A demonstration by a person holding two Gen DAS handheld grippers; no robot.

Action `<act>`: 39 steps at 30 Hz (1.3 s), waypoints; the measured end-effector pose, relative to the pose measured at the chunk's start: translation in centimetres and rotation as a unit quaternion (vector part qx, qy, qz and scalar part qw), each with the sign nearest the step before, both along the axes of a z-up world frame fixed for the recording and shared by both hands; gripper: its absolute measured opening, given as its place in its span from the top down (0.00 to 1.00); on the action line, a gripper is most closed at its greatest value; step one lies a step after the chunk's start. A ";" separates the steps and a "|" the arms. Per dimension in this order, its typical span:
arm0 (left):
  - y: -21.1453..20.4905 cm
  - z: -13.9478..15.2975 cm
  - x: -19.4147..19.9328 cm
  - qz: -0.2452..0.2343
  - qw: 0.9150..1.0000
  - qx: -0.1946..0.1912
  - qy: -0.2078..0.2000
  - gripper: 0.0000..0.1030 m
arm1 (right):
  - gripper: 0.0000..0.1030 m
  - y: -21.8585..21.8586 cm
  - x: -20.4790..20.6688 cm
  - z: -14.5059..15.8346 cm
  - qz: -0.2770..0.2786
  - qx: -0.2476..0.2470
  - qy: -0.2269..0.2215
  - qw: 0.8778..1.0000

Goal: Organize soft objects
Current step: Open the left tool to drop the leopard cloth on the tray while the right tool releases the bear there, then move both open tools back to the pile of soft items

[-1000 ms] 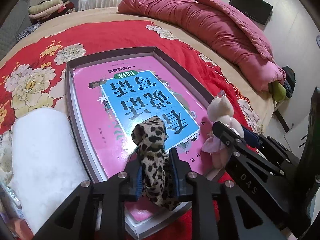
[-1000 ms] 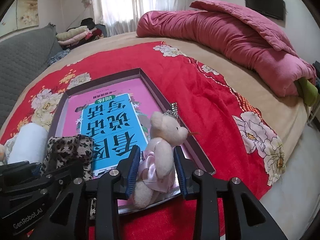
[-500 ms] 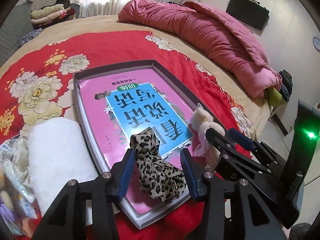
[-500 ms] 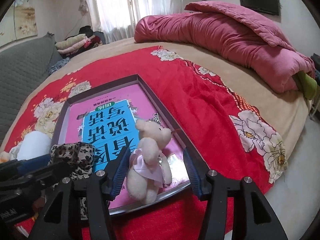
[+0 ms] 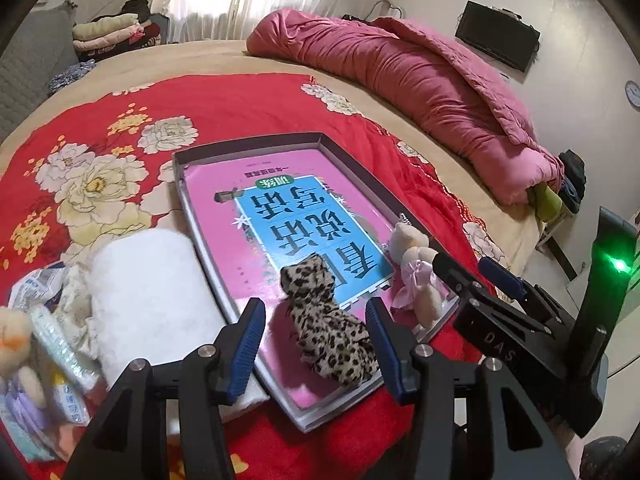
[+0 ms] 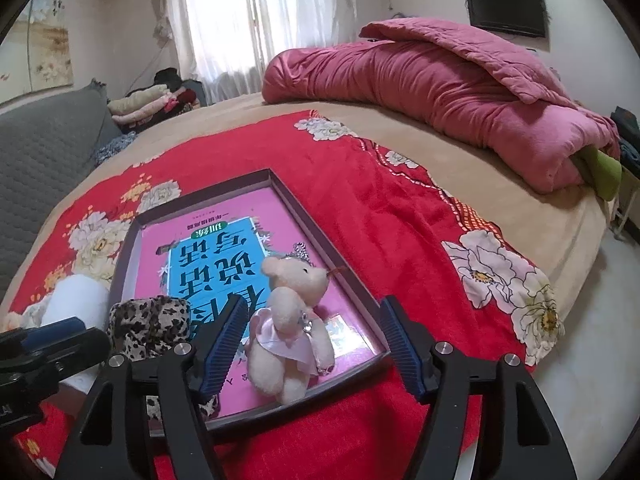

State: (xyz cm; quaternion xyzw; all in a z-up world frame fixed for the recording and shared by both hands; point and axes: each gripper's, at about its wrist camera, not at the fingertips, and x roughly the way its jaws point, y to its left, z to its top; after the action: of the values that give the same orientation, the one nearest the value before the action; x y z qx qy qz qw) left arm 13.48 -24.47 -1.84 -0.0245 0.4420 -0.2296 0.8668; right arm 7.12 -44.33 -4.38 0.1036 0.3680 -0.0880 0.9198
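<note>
A shallow grey tray (image 5: 352,168) (image 6: 320,228) with a pink and blue book in it lies on the red flowered bedspread. A leopard-print soft toy (image 5: 332,328) (image 6: 148,332) rests in the tray's near end. My left gripper (image 5: 316,344) straddles it with jaws still opening, pads off the fabric. Beside it a cream teddy bear in a pink dress (image 6: 290,332) (image 5: 416,268) sits in the tray's near right corner. My right gripper (image 6: 314,344) stands around the bear, jaws opening wide, pads clear of it.
A white rolled towel (image 5: 148,292) lies left of the tray, with wrapped packets and another small plush (image 5: 16,340) at the far left. A bunched pink quilt (image 6: 440,88) fills the bed's far right side. Folded clothes (image 5: 108,32) are stacked at the back.
Both grippers let go: the left one opened off the leopard toy and drew back and up; the right one opened off the bear. Both toys now rest in the tray.
</note>
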 end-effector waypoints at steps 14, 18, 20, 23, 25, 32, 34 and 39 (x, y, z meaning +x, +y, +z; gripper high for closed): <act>1.6 1.4 -2.7 0.033 0.998 0.037 -0.042 0.40 | 0.30 1.0 -1.3 1.6 0.004 -0.012 -0.011 1.000; 3.0 1.7 -3.5 0.045 0.997 0.042 -0.045 0.40 | 0.29 2.2 -2.0 3.2 0.018 -0.012 -0.027 0.999; 3.9 1.9 -3.8 0.052 0.997 0.041 -0.045 0.40 | 0.29 3.0 -2.3 4.0 0.025 -0.017 -0.034 0.999; 5.9 2.2 -4.5 0.068 0.996 0.034 -0.039 0.40 | 0.29 4.3 -2.6 5.1 0.043 -0.020 -0.045 0.998; 7.1 2.6 -4.9 0.079 0.996 0.030 -0.039 0.40 | 0.29 5.5 -2.9 5.9 0.057 -0.021 -0.051 0.997; 12.7 4.0 -6.6 0.122 0.991 0.020 -0.048 0.40 | 0.29 10.2 -4.1 8.7 0.115 -0.020 -0.068 0.991; 14.8 4.2 -7.0 0.141 0.989 0.014 -0.044 0.40 | 0.29 11.5 -4.4 9.4 0.133 -0.019 -0.074 0.988; 19.7 3.6 -8.2 0.182 0.982 0.025 -0.032 0.40 | 0.29 15.0 -5.1 10.3 0.176 -0.015 -0.075 0.981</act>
State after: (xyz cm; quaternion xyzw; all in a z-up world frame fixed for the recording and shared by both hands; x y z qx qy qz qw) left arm 5.25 -4.77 1.76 -0.0752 0.4081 -0.0574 0.9080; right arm 2.01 -29.37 5.96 0.0298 0.3091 0.0773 0.9474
